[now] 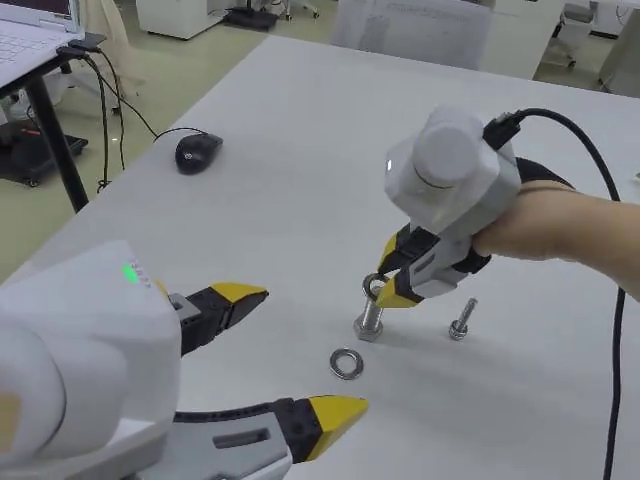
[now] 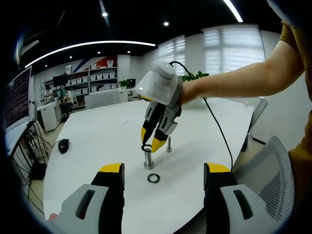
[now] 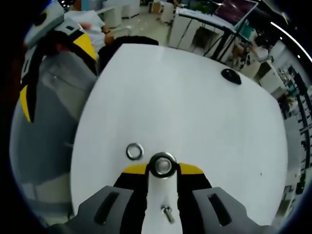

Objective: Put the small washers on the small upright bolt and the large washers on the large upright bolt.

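Observation:
The large upright bolt [image 1: 368,322] [image 2: 148,161] stands on the white table [image 1: 300,200], with the small upright bolt [image 1: 461,319] [image 2: 168,144] [image 3: 167,213] just to its right. My right gripper [image 1: 386,286] [image 2: 150,144] [image 3: 163,168] is shut on a large washer [image 1: 375,288] [image 3: 163,165], held tilted right over the large bolt's top. Another washer [image 1: 346,362] [image 2: 153,178] [image 3: 134,151] lies flat on the table in front of that bolt. Nearer to me, my left gripper [image 1: 316,348] [image 2: 164,168] hovers wide open with nothing in it.
A black mouse [image 1: 198,151] [image 2: 63,145] [image 3: 231,76] lies near the table's left edge. A black cable [image 1: 600,190] trails from the right gripper. A side table with a laptop [image 1: 30,40] stands beyond the left edge, and a mesh chair [image 2: 273,165] to the right.

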Motion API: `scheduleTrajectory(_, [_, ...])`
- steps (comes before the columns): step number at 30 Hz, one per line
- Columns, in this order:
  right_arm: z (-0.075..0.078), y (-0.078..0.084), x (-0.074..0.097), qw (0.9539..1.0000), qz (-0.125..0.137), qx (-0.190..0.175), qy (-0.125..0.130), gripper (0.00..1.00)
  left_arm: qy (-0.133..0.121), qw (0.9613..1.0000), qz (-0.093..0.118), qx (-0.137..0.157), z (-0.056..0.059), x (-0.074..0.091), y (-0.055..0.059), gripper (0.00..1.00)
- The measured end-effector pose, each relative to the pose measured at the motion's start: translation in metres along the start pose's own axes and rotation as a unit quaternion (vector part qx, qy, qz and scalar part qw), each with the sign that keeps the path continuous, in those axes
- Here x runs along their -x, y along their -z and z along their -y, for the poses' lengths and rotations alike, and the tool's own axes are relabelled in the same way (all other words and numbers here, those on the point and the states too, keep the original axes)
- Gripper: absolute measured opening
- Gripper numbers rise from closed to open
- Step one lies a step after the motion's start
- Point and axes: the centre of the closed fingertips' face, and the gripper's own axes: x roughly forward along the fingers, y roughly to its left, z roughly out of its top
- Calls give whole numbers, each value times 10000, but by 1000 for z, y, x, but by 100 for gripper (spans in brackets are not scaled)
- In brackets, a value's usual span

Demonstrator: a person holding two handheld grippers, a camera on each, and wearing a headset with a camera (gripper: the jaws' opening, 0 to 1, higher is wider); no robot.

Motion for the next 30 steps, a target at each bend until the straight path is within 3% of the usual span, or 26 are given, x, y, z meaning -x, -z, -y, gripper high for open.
scheduleTrajectory(12, [0,13,-25,9992,-321,215,-122,22,-5,10000,-15,56,-1,-4,0,65])
scheduleTrajectory(19, [-6,19,-41,9988,-361,245,-235,22,16,9999,13,114,1,-6,1,65])
scheduleTrajectory(30, [-8,25,-48,9986,-332,275,-304,23,-15,9999,-71,138,2,-7,5,65])
